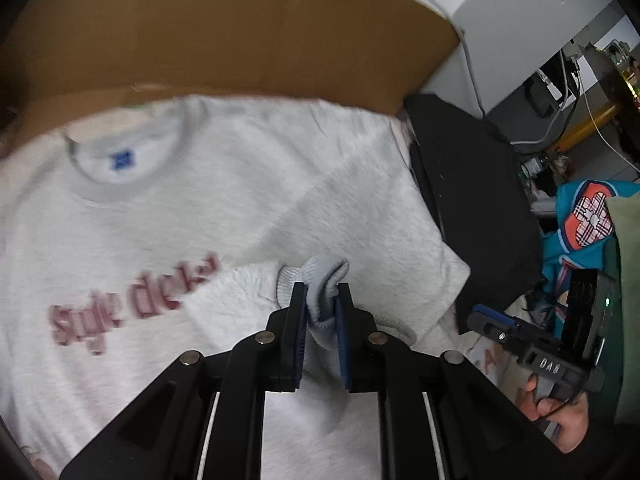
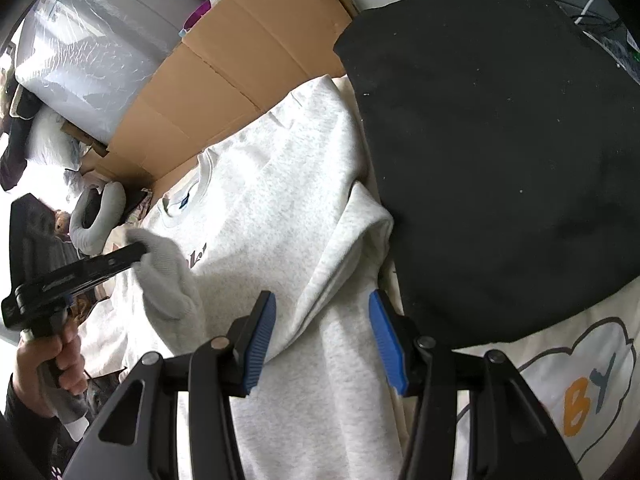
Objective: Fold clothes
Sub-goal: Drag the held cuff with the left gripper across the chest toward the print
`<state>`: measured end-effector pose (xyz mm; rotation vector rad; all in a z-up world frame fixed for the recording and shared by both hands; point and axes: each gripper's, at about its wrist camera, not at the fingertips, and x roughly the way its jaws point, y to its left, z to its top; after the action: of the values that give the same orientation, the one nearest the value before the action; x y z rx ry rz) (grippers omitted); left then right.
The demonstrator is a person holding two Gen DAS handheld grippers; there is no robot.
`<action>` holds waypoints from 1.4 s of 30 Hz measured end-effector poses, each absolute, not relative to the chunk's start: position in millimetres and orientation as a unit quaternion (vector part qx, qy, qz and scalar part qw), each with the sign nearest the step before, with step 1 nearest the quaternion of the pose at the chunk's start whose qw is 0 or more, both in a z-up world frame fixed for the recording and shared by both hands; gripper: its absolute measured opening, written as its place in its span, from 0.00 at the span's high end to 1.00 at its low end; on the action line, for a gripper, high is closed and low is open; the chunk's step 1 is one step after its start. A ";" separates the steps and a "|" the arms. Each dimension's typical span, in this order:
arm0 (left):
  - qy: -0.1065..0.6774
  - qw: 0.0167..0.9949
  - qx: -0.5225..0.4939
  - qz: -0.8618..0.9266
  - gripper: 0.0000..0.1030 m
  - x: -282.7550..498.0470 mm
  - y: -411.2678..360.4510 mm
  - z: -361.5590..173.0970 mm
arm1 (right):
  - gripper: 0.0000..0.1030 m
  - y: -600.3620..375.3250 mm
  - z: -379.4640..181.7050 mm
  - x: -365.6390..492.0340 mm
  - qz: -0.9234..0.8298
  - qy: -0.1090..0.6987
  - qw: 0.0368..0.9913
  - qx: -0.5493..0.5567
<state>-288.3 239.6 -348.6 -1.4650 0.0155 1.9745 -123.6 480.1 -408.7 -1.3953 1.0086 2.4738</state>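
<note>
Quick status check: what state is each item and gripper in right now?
Grey sweatshirt: lying flat, front up, print showing.
Sleeve cuff: pinched and lifted over the chest.
Left gripper: shut on the cuff.
Right gripper: open, holding nothing, over the sweatshirt's side.
Black garment: lying beside the sweatshirt, untouched.
Cardboard box: flaps open, behind the sweatshirt.

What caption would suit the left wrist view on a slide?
Left gripper pinching the sleeve cuff of a light grey sweatshirt laid flat before a cardboard box.
</note>
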 end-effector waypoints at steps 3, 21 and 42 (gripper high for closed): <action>-0.002 0.338 -0.548 0.765 0.88 -281.9 217.8 -338.8 | 0.54 476.5 -406.7 -123.0 0.821 0.331 0.060 -0.461; -0.055 0.282 -0.568 0.771 0.92 -249.0 106.6 -381.0 | 0.54 464.1 -412.0 -118.2 0.816 0.326 0.046 -0.474; -0.084 0.242 -0.627 0.736 0.32 -242.6 63.7 -436.6 | 0.54 455.9 -419.0 -117.3 0.815 0.307 0.044 -0.490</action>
<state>-242.6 63.7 -436.6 -1.7131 -0.2284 2.0115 -117.3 455.9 -419.0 -1.4980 0.9384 2.4898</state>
